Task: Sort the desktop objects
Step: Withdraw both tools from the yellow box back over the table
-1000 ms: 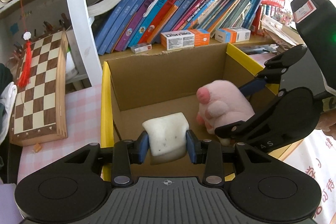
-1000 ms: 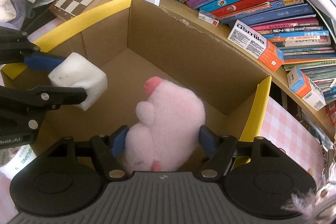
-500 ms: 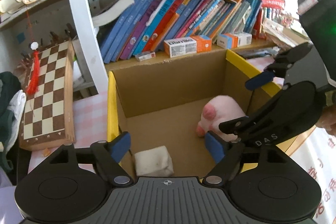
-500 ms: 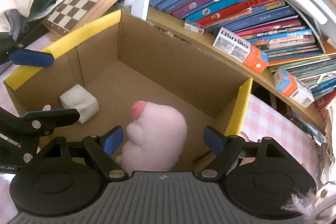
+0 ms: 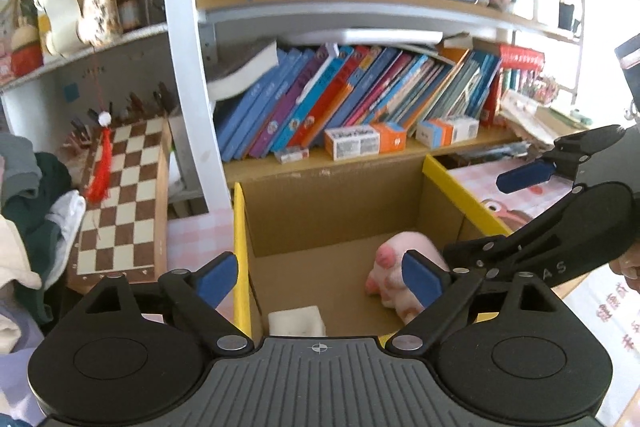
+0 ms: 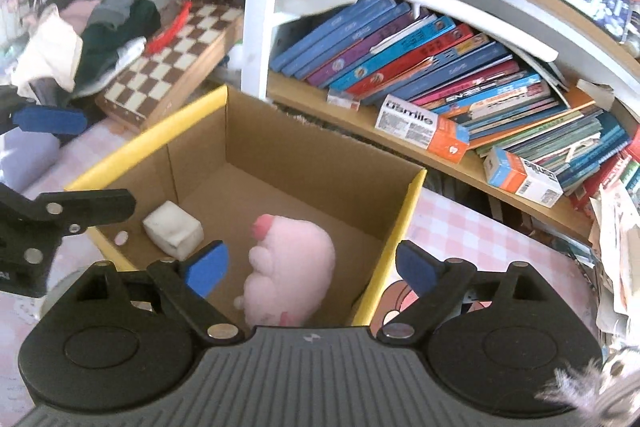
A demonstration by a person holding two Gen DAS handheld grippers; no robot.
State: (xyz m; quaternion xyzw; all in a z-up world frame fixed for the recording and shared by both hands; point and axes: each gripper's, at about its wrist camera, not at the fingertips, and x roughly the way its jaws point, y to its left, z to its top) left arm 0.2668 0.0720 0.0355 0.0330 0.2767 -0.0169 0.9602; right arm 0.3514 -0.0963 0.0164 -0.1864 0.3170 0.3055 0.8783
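Note:
A cardboard box [image 5: 336, 203] with yellow-edged flaps stands in front of the bookshelf; it also shows in the right wrist view [image 6: 304, 155]. Inside lie a white foam cube [image 5: 297, 322] [image 6: 173, 230] at the near left and a pink plush toy [image 5: 400, 269] [image 6: 290, 267] at the right. My left gripper [image 5: 320, 279] is open and empty above the box's near edge. My right gripper [image 6: 310, 267] is open and empty above the plush. Each gripper shows in the other's view, the right one [image 5: 520, 223] and the left one [image 6: 52, 167].
A chessboard [image 5: 120, 195] leans left of the box beside a pile of clothes [image 6: 80, 27]. Shelves with slanted books [image 5: 352, 99] and small cartons [image 6: 420, 125] stand behind. A pink checked cloth [image 6: 472, 239] covers the desk.
Both grippers opened and dropped the foam cube and the plush into the box, then rose and drew back from it.

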